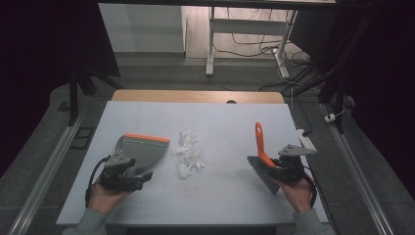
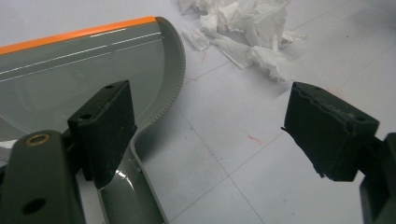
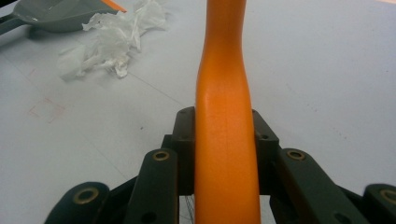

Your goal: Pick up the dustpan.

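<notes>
- Right gripper: we see its jaws clamped on the orange handle of the brush. In the right gripper view the two black pads press the handle from both sides, and the handle runs straight up between them.
- Brush, high view: the orange handle rises from the grip and points away from the person; the grey bristle head lies low against the table, just beside the right hand.
- Left gripper: we see its jaws spread wide, with nothing pressed between them. In the left gripper view one pad stands over the handle end of the dustpan, while the other pad hangs over bare table; whether the first pad touches the pan we cannot tell.
- Dustpan: grey, with an orange strip along its front lip, it lies flat on the table, just ahead of the left gripper.
- Crumpled paper: a loose white heap lies between dustpan and brush, just beside the pan's right edge and well apart from the brush.
- Table: we note a pale, flat top that bears all of these things.
</notes>
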Tool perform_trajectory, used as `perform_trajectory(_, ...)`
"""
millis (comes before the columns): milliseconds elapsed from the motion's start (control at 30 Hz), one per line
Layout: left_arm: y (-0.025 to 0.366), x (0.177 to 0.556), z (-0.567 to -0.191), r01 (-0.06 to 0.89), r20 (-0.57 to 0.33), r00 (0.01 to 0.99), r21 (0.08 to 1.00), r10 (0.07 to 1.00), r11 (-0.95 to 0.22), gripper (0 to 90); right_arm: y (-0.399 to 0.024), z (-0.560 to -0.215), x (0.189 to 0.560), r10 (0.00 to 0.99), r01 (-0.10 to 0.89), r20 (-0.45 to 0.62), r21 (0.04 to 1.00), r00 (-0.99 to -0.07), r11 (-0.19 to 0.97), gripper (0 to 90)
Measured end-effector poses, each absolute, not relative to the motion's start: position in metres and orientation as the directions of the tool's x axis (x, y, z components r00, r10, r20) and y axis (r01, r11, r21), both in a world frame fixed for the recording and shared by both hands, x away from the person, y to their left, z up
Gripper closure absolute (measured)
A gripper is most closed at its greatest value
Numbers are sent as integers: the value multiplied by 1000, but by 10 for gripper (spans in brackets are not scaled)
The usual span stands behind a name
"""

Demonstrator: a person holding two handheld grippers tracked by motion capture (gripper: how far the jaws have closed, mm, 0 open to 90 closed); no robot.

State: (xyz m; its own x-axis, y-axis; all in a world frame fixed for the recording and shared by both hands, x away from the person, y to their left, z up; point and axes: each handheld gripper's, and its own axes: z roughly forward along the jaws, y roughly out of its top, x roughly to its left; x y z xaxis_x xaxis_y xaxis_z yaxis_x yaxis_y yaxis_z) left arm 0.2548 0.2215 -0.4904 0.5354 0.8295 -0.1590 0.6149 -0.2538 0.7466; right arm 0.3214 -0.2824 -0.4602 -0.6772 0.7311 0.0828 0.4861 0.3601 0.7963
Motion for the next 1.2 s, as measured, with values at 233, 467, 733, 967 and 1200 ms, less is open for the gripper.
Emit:
perform_trajectory(233,220,254,-488,610,-152,536,750,830,-257,175,-282,-460,321,732,482,79,799,-677,360,699)
perform_trajectory(467,220,254,-487,613,-150,536,746,831,-260,178,-281,-460,320,734,484,73,795,-676,367,699)
perform_trajectory(733,219,253,-475,619,-139,517,742,845,-257,180,-283,-460,320,740,485,78,799,-668,354,699)
perform_trajectory(967,218,259,-456,636,-121,500,724,858,-268,181,-286,-460,320,742,486,82,802,-666,347,699)
perform_trajectory(1200,226,265,-454,659,-110,480,699,870,-276,192,-289,-460,320,746,483,79,806,-661,343,699)
